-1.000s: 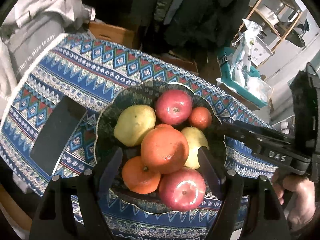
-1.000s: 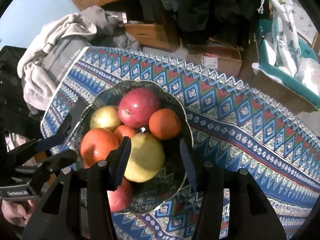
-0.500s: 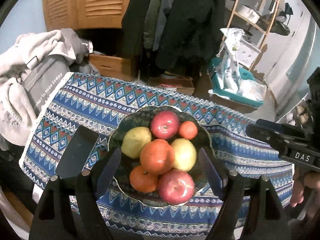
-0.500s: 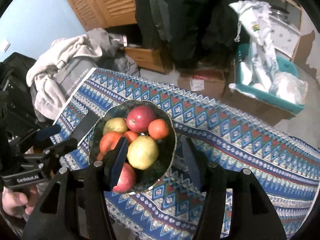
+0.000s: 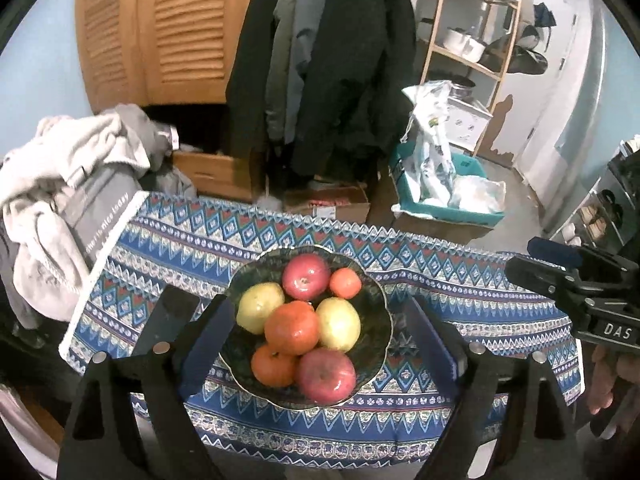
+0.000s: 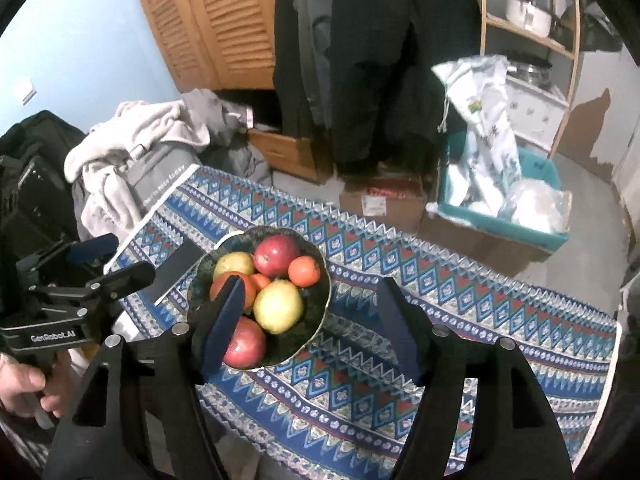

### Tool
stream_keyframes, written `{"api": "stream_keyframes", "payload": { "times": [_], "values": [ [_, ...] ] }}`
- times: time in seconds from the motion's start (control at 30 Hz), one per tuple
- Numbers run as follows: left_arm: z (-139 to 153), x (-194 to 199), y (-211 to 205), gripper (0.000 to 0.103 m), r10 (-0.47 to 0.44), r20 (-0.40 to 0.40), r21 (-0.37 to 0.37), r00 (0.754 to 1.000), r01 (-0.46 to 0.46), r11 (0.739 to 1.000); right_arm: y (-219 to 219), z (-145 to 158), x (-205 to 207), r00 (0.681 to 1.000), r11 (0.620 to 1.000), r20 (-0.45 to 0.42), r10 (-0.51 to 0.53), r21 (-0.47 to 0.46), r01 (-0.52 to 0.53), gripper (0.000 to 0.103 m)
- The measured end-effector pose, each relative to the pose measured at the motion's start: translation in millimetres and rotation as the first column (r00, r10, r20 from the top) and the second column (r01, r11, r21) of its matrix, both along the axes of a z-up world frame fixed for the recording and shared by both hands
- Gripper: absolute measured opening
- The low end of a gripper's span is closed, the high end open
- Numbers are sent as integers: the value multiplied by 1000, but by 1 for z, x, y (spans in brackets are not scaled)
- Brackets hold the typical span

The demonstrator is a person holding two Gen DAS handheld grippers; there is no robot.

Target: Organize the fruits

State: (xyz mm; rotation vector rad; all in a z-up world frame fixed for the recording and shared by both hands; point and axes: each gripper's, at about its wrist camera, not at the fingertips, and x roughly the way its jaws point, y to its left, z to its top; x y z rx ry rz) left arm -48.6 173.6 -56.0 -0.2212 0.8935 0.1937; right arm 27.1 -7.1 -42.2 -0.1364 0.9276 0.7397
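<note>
A dark, glossy bowl with a scalloped, wavy rim sits on the counter, which is draped in a woven cloth of blue, white and red diamond and zigzag bands. The bowl holds a heaped pile of round, smooth-skinned fruit: a red apple at the far side, a small orange just beside it, two yellow-green pears flanking a large orange at the centre, and a second small orange and a second red apple at the near rim. The pieces touch one another (the pile has no clear long axis; the apple stems face up). A flat black rectangular slab lies on the cloth just left of the bowl. Beyond the counter stand louvred wooden doors, hanging dark coats, a heap of pale fleece clothing, cardboard boxes, a teal crate and a wooden shelf rack. The left tongs are spread wide and opening, above the bowl, pinching nothing. The right tongs are also opening, their pads clear of the fruit, with the bowl seen partly between them from above.
</note>
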Motion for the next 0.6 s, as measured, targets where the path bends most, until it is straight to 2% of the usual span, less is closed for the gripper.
{"api": "stream_keyframes", "payload": {
  "times": [0.1, 0.3, 0.43, 0.6],
  "values": [
    [12, -5, -7, 93, -4, 21, 4, 1000, 4, 1000, -7, 12, -6, 1000, 1000, 21, -10, 20, 9, 79],
    [31, -10, -19, 101, -21, 52, 33, 998, 20, 999, -19, 33, -14, 998, 999, 55, -31, 37, 29, 80],
    [42, -13, -23, 102, -15, 77, 64, 997, 10, 998, -28, 44, -19, 995, 997, 80, -54, 55, 49, 80],
    [51, -14, -24, 102, -4, 87, 69, 996, -2, 998, -40, 51, -22, 989, 996, 121, -82, 56, 76, 80]
  ]
}}
